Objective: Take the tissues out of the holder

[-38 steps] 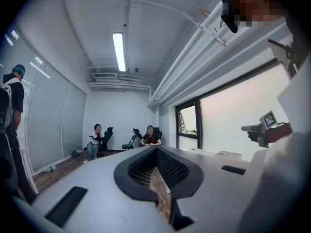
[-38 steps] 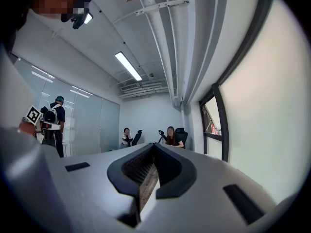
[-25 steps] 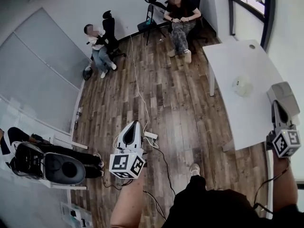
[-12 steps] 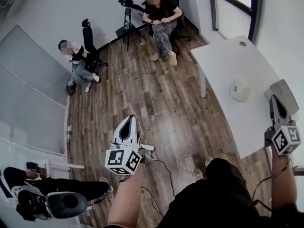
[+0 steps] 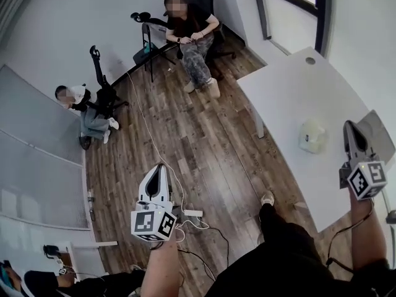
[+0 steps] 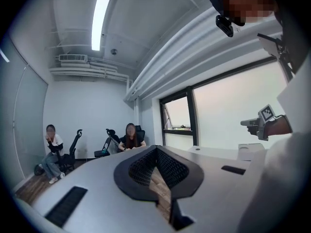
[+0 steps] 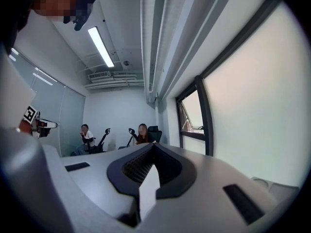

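A pale, rounded tissue holder [image 5: 311, 135] sits on the white table [image 5: 291, 91] at the right of the head view. My right gripper [image 5: 347, 124] hovers over the table's near right part, just right of the holder, shut and empty. A grey boxy object [image 5: 378, 133] lies right behind it. My left gripper [image 5: 159, 166] hangs over the wooden floor, well left of the table, shut with nothing in it. In the left gripper view its closed tips [image 6: 156, 147] point toward the room's back wall. The right gripper's tips [image 7: 154, 144] do the same.
Two people sit at the far wall, one on a black chair [image 5: 192, 39] and one lower left [image 5: 83, 113]. A white cable [image 5: 148, 129] runs across the floor to a power strip [image 5: 193, 213]. A window [image 5: 291, 5] is beyond the table.
The head view has swung right: the seated people drift left and the table fills more of the frame. Both grippers travelled along with it, staying shut.
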### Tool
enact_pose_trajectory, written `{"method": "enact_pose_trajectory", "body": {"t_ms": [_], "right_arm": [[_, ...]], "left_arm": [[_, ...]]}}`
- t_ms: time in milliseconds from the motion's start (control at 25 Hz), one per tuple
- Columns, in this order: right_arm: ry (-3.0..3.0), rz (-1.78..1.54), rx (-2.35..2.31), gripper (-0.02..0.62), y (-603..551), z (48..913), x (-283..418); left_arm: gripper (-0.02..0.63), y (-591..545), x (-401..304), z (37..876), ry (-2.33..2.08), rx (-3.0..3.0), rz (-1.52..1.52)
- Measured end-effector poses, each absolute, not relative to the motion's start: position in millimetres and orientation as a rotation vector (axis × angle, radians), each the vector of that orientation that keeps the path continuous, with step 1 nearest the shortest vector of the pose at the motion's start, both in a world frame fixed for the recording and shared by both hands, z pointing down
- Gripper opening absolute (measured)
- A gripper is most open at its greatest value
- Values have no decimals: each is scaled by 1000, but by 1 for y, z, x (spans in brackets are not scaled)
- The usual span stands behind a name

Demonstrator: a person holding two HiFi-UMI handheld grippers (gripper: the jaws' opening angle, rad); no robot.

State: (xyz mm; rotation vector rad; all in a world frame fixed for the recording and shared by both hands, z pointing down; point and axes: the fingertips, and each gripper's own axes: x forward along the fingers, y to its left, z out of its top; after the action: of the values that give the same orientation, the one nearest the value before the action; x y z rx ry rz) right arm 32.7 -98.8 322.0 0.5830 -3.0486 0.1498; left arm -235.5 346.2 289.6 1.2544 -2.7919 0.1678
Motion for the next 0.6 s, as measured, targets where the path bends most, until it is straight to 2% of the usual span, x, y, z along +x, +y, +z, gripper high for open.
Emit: {"method": "enact_pose_trajectory", "body": {"t_ms": [320, 600], "right_arm": [[-2991, 261, 806, 3, -197, 359, -16], [-2987, 214, 906, 3, -238, 333, -36]], "left_arm": [[5, 211, -341, 279, -2697, 1420, 215], [5, 111, -383, 257, -2630, 1646, 174]]}}
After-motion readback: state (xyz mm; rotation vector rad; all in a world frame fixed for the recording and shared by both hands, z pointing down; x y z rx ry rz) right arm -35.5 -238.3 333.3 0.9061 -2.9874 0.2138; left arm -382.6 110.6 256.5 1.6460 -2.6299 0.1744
